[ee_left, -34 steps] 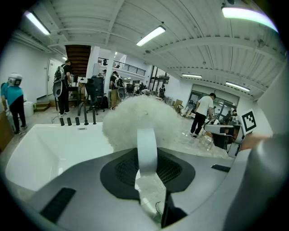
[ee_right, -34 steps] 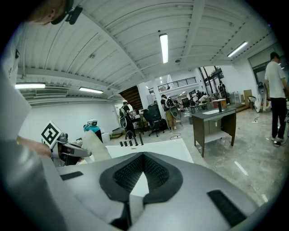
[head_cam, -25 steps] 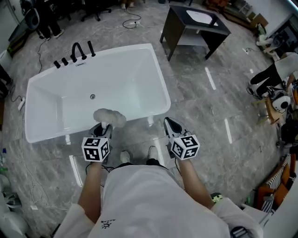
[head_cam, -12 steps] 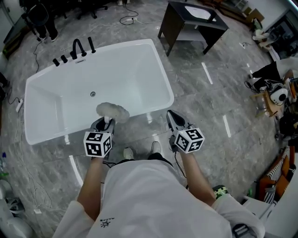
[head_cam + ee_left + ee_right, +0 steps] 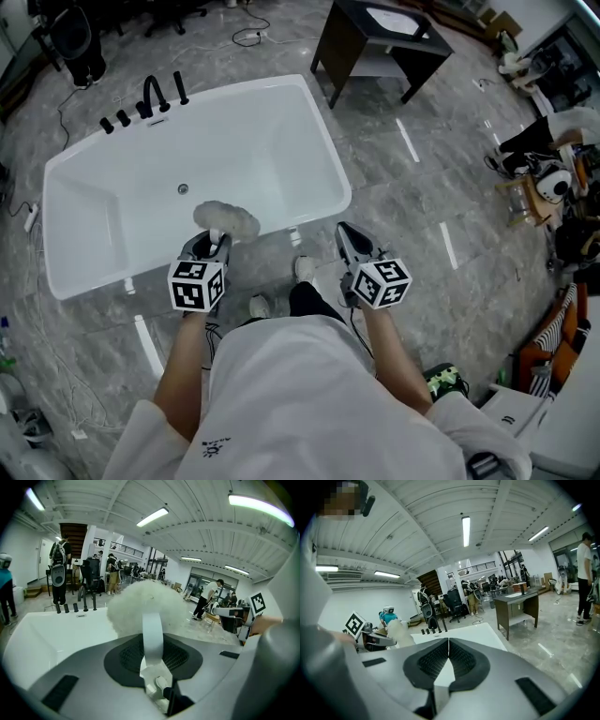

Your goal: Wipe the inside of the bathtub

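Observation:
A white freestanding bathtub [image 5: 309,122] stands on the grey floor in the head view, with black taps [image 5: 150,98] on its far rim. My left gripper [image 5: 214,240] is shut on the white handle of a fluffy white duster [image 5: 225,217], whose head hangs over the tub's near rim. In the left gripper view the duster [image 5: 145,606] fills the middle, beyond the closed jaws. My right gripper [image 5: 348,240] is shut and holds nothing, over the floor just right of the tub's near corner. The tub [image 5: 459,632] shows ahead in the right gripper view.
A dark table [image 5: 375,42] with a white basin stands beyond the tub's right end. Cables run on the floor left of the tub. Bags and gear [image 5: 548,187] lie at the right. People and office chairs [image 5: 89,581] are at the back of the room.
The view has shifted slightly; the tub now sits a little higher and further left in the head view. Both grippers keep their pose, the duster still over the near rim.

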A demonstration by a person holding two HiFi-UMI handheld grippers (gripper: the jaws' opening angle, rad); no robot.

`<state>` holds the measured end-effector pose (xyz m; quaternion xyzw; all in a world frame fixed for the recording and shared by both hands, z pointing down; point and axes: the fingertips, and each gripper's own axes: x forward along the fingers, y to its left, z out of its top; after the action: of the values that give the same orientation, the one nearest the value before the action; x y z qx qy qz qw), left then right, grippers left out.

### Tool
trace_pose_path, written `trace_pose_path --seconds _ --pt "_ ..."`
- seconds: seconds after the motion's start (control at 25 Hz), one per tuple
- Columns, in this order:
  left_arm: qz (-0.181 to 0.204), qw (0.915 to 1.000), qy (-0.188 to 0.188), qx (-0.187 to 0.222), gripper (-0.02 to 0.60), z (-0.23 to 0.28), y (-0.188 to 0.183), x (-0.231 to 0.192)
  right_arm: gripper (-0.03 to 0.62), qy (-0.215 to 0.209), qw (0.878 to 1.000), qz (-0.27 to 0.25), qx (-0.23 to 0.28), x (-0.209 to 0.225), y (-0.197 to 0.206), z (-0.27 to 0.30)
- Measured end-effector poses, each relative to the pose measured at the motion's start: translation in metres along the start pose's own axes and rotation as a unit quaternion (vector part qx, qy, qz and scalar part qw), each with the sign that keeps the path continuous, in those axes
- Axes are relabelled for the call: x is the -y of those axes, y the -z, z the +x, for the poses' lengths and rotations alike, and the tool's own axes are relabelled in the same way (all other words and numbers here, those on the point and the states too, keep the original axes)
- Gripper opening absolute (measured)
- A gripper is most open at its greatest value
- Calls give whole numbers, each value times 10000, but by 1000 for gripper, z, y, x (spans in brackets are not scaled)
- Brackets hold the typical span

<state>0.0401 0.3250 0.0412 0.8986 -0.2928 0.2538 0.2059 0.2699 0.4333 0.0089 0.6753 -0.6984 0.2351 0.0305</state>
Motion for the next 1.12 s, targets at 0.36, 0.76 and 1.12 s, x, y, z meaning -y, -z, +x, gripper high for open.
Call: trace_pose_path --seconds 0.36,0.76,1.12 --pt "-54 9999 -131 -91 98 31 -11 -8 20 -206 9998 11 -2 25 -14 39" --pt "-177 9985 -472 -198 98 99 -61 -9 20 -629 9978 28 -190 92 -49 109" --pt "-268 9965 -643 -456 98 176 -97 2 20 -1058 9917 -155 -719 151 -57 165"
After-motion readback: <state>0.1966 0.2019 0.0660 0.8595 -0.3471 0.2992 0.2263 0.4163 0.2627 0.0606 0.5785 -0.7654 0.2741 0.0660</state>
